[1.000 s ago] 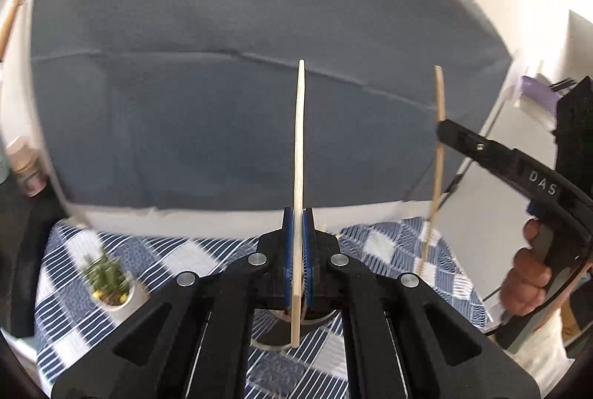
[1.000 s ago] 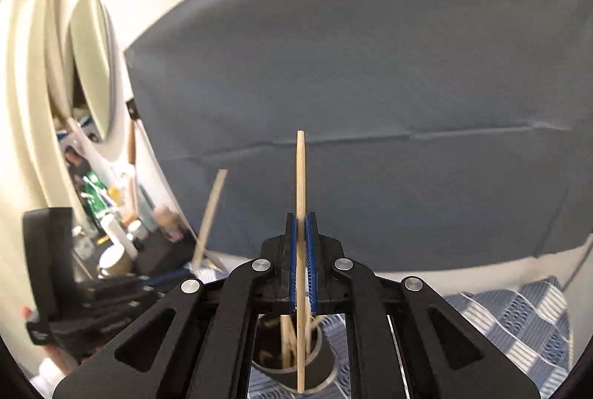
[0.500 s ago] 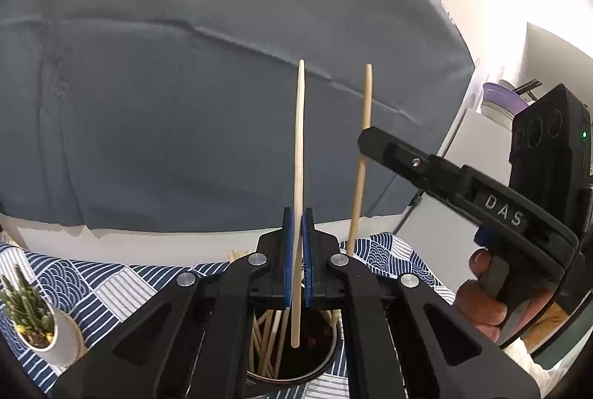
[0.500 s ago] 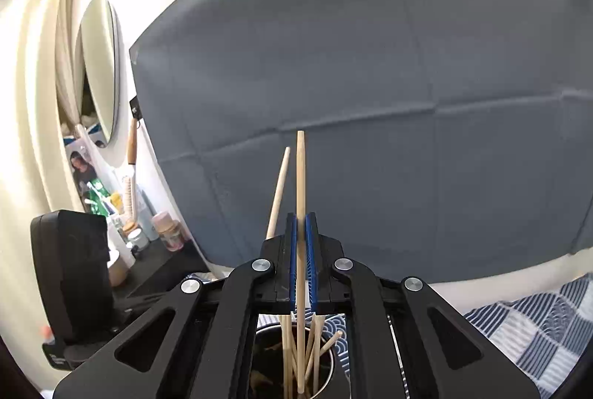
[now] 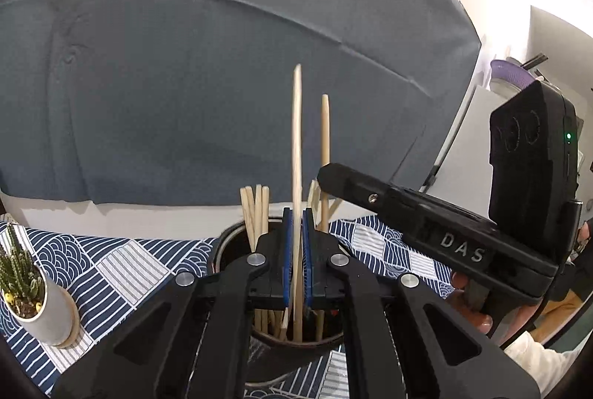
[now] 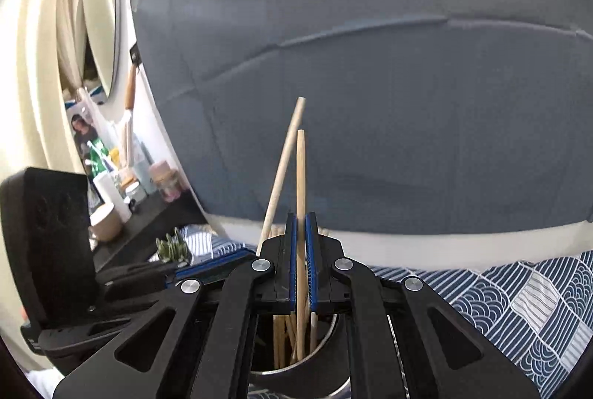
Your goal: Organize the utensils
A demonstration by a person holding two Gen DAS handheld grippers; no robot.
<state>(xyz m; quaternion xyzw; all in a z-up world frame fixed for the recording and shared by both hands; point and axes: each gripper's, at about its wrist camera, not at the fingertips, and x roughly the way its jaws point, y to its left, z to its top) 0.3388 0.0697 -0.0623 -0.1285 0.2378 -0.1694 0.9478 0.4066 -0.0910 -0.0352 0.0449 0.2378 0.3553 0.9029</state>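
**Two chopsticks over the holder: release clean**

We've got one chopstick per gripper, both poised at the holder (image 5: 237, 243), the dark round cup on the patterned cloth (image 5: 111, 273). Left gripper (image 5: 296, 250) is clamped tight on its chopstick (image 5: 296, 139); stick stands near upright, lower end already inside the holder's mouth among the sticks parked there (image 5: 255, 210). Right gripper (image 6: 301, 258) is likewise pinched on its own chopstick (image 6: 301, 184), tip also down in the holder w/ the others. In the left view the right-hand tool comes in from the holder's right side, its stick (image 5: 325, 139) just beside ours, apart as far as we can tell.

Our read: this is the drop-in step, nearly done. To do it well:
- Keep both sticks vertical & centred over the holder; don't lean on the rim.
- Go lower before opening, so they slide, not bounce.
- Let go one at a time, so the two tools don't bump.
- Back out straight up; stored sticks lean and could snag the jaws.

The cactus pot (image 5: 40, 306) sits left of the holder, well clear.
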